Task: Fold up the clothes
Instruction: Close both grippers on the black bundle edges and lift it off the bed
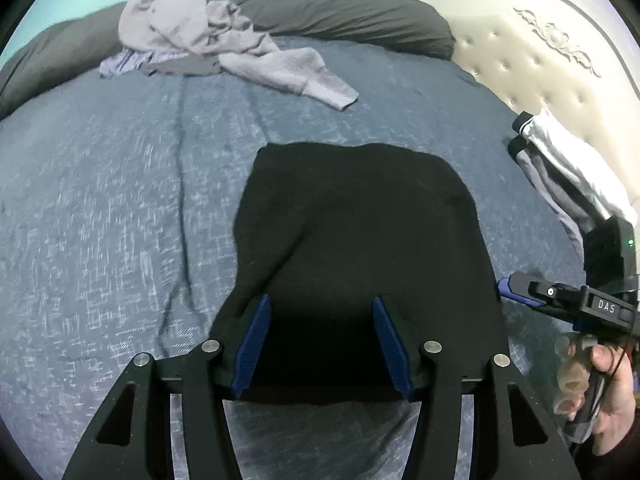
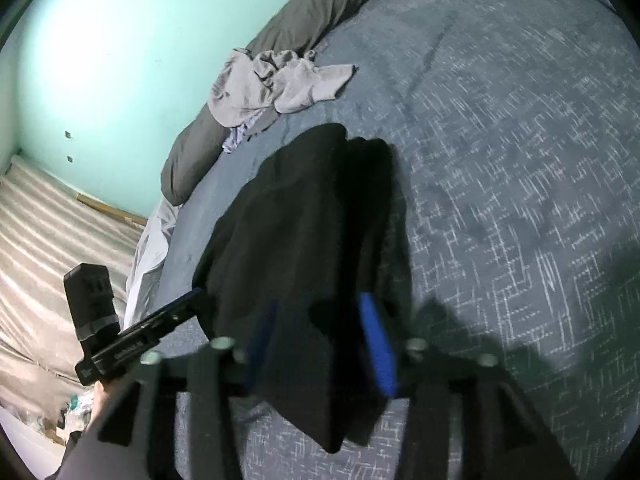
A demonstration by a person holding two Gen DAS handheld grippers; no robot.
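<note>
Lying mid-bed on the blue bedspread (image 1: 120, 200), the black garment (image 1: 360, 220) is looking partly folded. Both the left gripper (image 1: 322, 344) and right gripper (image 2: 320, 344) are gaping around its near edge. Grey clothes (image 1: 208, 36) at 11 o'clock are waiting crumpled.

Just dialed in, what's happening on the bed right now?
A person is folding a black garment on the blue bedspread, one hand-held gripper in each hand. The left hand-held gripper is open over its near edge; the right hand-held gripper is open at its side. A grey clothes pile waits by the pillows.
</note>
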